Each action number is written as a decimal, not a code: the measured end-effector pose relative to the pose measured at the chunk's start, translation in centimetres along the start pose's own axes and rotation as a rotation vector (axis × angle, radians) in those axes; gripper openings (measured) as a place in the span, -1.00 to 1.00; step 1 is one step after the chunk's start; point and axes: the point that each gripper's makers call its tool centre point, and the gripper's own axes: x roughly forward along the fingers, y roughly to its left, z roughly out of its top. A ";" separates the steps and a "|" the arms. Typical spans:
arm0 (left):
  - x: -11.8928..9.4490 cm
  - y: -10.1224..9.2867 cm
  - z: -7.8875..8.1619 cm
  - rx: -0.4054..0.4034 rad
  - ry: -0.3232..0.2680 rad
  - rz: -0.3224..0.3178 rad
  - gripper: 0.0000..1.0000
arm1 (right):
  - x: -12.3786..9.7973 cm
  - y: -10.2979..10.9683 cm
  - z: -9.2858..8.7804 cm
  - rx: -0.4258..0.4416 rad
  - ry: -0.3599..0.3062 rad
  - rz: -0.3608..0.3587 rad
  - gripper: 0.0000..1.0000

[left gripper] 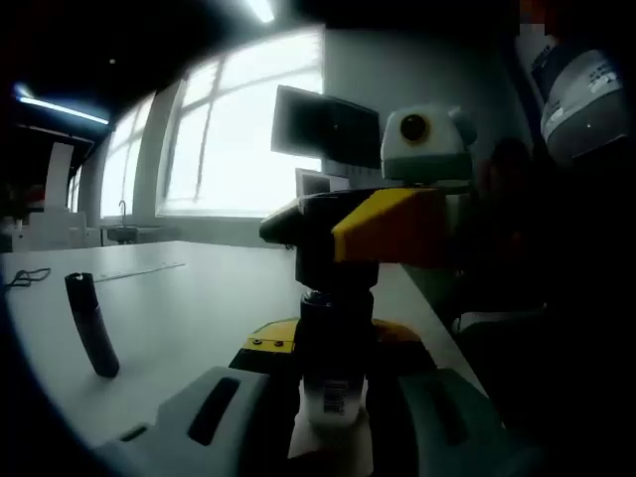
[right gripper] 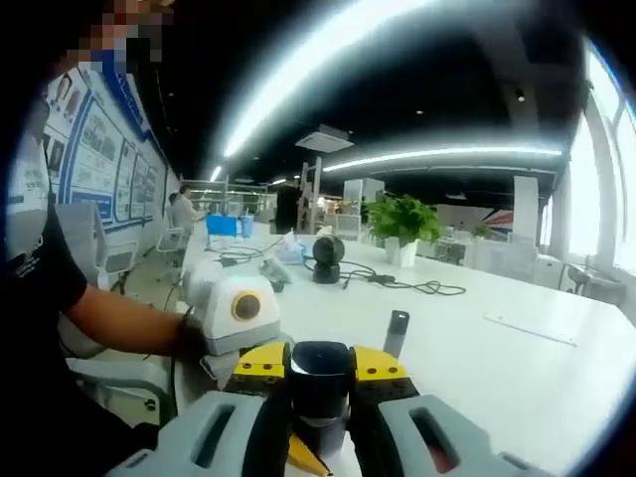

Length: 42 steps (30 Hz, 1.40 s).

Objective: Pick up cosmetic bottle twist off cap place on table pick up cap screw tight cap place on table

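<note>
While we watch: both tongs meet over the table [left gripper: 189, 308].
Left tongs [left gripper: 333, 412]: closed on bottle [left gripper: 336, 393].
Right tongs [right gripper: 320, 393]: clamped on cap [right gripper: 320, 370].

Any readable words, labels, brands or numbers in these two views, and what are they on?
None can be read.
bottle: white label with a barcode, too small.
wall posters: blue display boards, blurred.
person's sleeve: small white print, illegible.

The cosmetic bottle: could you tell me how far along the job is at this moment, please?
Done: the cosmetic bottle is off the table, shut in the left gripper. In hand: the right gripper is clamped on its black cap, which still sits on the bottle; unscrewing or tightening cannot be told. Left: setting bottle and cap down.
</note>
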 end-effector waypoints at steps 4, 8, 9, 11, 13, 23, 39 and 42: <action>0.0 0.0 0.0 -0.004 0.000 0.002 -0.70 | -0.1 -0.3 0.0 0.010 -0.007 -0.073 -0.68; 0.1 -0.2 0.0 -0.003 0.000 0.002 -0.70 | -0.3 -0.7 0.0 0.018 -0.015 -0.164 -0.68; 0.1 -0.2 0.0 -0.003 0.001 0.002 -0.70 | -0.3 -0.8 0.0 0.026 -0.019 -0.192 -0.68; 0.1 -0.3 0.0 -0.004 0.001 0.003 -0.70 | -0.5 -1.1 0.0 0.047 -0.028 -0.254 -0.68; 0.2 -0.4 0.0 -0.003 0.001 0.003 -0.70 | -0.5 -1.1 0.0 0.047 -0.035 -0.286 -0.68; 0.2 -0.6 0.1 0.008 0.002 0.000 -0.70 | -1.4 -1.5 0.0 0.067 -0.082 -0.522 -0.68; 0.2 -0.4 0.0 -0.001 0.002 0.001 -0.70 | -1.8 -1.4 0.3 -0.021 -0.109 -0.654 -0.65; 0.2 -0.5 0.0 0.002 0.005 -0.002 -0.70 | -1.4 -1.1 0.5 -0.006 -0.124 -0.607 -0.39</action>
